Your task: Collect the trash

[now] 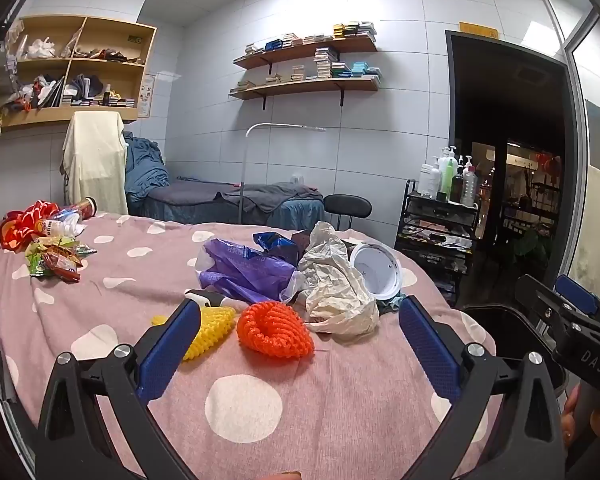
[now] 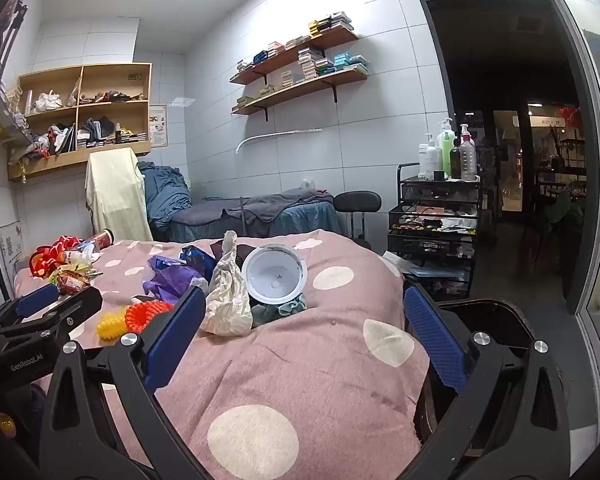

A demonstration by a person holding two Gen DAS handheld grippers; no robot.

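Observation:
Trash lies on a pink polka-dot bed [image 1: 244, 408]. In the left wrist view an orange foam net [image 1: 274, 329], a yellow foam net [image 1: 212, 330], a crumpled white bag [image 1: 334, 292], a purple bag [image 1: 244, 272], a blue wrapper [image 1: 272, 242] and a white cup [image 1: 376, 268] lie ahead. My left gripper [image 1: 300, 342] is open and empty, just short of the orange net. My right gripper [image 2: 304, 340] is open and empty over the bed, near the white bag [image 2: 226, 300] and cup [image 2: 275, 276]. Each gripper shows in the other's view, the right [image 1: 568, 312] and the left [image 2: 48, 312].
More wrappers, a bottle and a red bag [image 1: 28, 224] lie at the bed's far left. A black bin [image 2: 484, 320] stands at the bed's right side. A black cart with bottles [image 1: 440, 216], a stool [image 1: 348, 206], another bed [image 1: 228, 200] and wall shelves stand behind.

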